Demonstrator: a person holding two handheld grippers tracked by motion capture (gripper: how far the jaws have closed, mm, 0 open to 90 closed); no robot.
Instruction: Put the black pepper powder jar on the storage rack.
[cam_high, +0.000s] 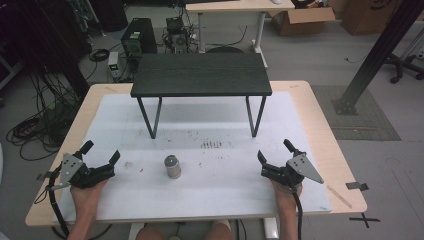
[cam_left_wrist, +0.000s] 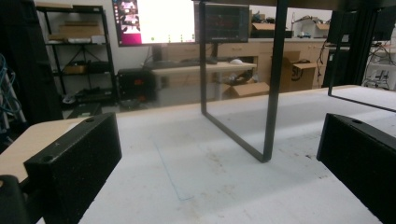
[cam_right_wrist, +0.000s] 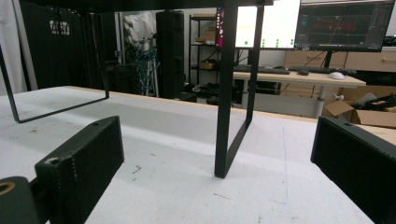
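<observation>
Hand-held gripper (cam_high: 102, 150) jaws spread; small can's (cam_high: 173, 167) label unreadable.

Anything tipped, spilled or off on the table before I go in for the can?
Nothing serious. The can stands upright, apart from both open grippers, left and right. The white mat carries dark specks and scuff marks in front of the black shelf, which sits level.
</observation>
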